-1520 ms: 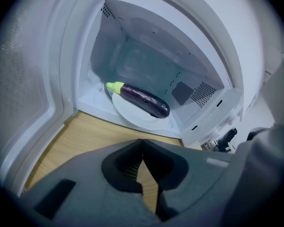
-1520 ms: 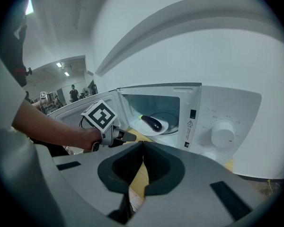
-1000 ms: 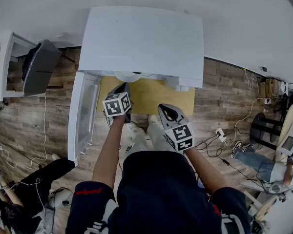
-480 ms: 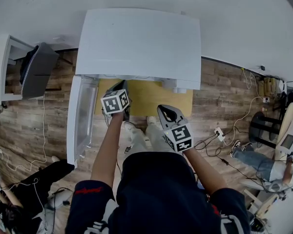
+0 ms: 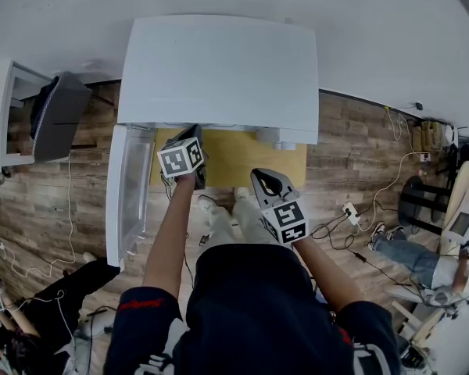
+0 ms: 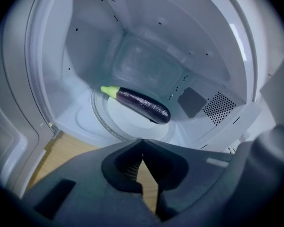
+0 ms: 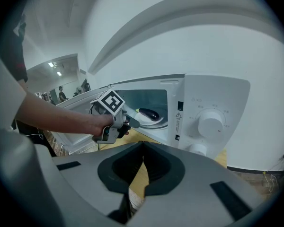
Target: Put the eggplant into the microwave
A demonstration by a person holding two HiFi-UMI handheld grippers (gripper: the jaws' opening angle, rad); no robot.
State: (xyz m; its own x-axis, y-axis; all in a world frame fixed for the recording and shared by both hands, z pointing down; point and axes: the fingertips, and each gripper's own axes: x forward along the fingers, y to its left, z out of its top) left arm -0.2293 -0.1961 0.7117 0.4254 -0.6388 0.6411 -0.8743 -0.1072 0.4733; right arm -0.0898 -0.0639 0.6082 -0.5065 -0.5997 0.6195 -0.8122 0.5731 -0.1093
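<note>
Dark navy top (image 5: 250,311), short sleeves; red band on the left sleeve (image 5: 141,305), white print below it. Pale trousers (image 5: 233,219). Left gripper (image 5: 192,135) and right gripper (image 5: 264,180): grey moulded bodies. Behind each one's jaws, a white cube (image 5: 180,158) with black square markers. Thin cable (image 7: 91,109) loops beside the left cube.

Microwave (image 5: 219,69) stands on the surface (image 5: 242,156). Its door (image 5: 129,190) hangs open at the microwave's left side. Eggplant (image 6: 142,105) lies inside the microwave, on the turntable (image 6: 125,124). Control dials (image 7: 212,124) sit right of the microwave's cavity. Left tongs (image 6: 142,143) are at the cavity mouth, apart from the eggplant. Right tongs (image 7: 143,148) are farther out in front of the microwave, toward its dial side.
</note>
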